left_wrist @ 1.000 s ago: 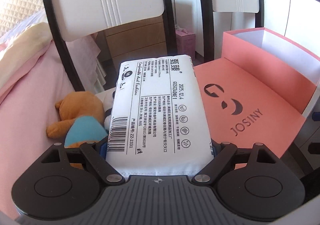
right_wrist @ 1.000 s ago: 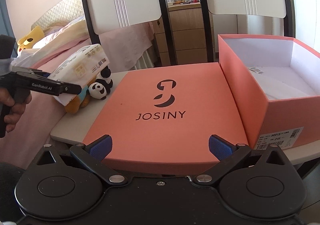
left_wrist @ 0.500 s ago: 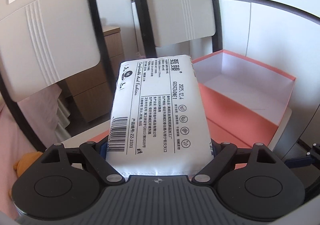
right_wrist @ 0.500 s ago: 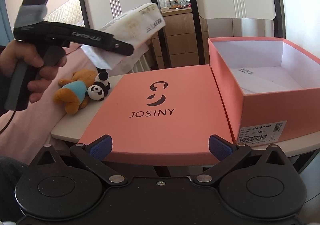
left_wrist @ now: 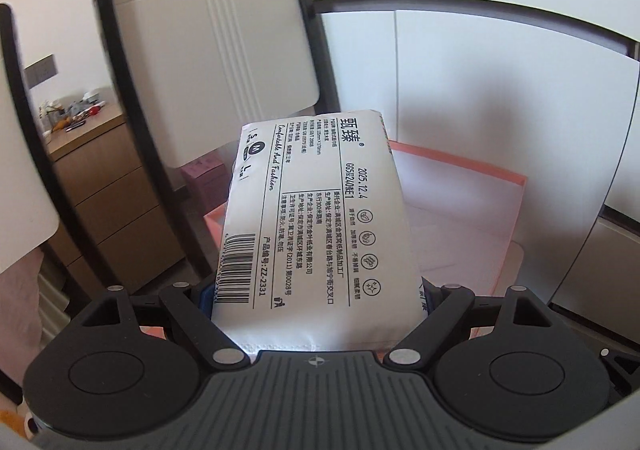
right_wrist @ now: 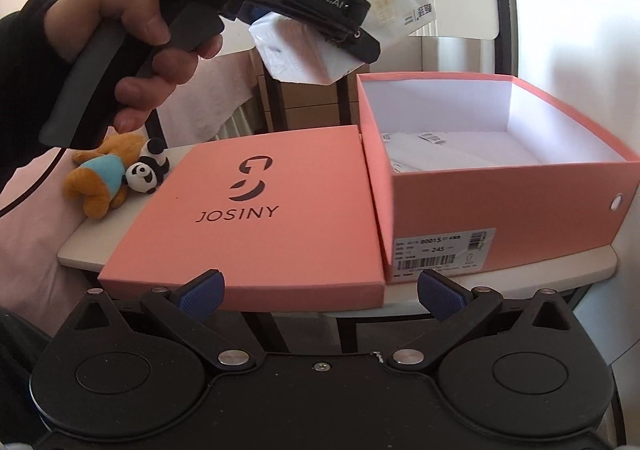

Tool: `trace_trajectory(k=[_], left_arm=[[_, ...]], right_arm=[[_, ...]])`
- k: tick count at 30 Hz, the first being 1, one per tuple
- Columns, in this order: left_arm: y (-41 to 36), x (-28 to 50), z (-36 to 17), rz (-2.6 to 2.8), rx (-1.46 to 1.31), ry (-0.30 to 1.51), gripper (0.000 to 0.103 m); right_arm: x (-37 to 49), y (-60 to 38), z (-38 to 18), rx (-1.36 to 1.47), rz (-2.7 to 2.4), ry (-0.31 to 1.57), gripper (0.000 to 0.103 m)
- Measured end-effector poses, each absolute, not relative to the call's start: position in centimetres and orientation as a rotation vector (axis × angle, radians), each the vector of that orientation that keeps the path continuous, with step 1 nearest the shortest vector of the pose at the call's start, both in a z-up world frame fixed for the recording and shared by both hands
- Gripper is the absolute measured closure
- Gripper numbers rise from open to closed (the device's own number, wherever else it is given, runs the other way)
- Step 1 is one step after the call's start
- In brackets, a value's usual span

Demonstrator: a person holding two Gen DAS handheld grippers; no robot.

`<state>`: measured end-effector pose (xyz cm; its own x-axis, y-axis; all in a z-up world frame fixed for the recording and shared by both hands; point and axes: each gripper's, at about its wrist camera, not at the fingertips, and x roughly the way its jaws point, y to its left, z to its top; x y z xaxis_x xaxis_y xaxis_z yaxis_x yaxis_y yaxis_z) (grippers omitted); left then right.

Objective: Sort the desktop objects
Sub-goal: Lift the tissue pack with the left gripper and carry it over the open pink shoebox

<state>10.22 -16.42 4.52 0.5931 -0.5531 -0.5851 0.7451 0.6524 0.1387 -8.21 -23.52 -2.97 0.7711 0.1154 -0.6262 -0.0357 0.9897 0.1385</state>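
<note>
My left gripper (left_wrist: 316, 300) clamps the white tissue pack (left_wrist: 316, 210) by its near end, above the open pink box (right_wrist: 496, 170), while my right gripper (right_wrist: 320, 290) gapes empty.

Black gripper (right_wrist: 320, 292), blue pads (right_wrist: 202, 290), silver screws.

White tissue pack (left_wrist: 316, 218), printed with black text and a barcode, clamped at its near end in my left gripper (left_wrist: 316, 296) and held in the air, above the near-left corner of the open pink shoebox (right_wrist: 500, 186). The box stands upright on the table with white paper inside. Its pink lid (right_wrist: 256, 218), marked JOSINY, lies flat beside it. An orange plush bear (right_wrist: 100, 182) and a small panda plush (right_wrist: 146, 174) lie touching at the lid's left.
</note>
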Motion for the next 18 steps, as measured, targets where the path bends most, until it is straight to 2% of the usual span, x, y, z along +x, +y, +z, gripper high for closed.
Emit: trace_trajectory(k=[18], left_arm=[[-26.9, 12.6, -0.7, -0.945, 0.601, 0.587, 0.015]], right_arm=[[-8.8, -26.2, -3.9, 0.106, -0.003, 0.731, 0.000]])
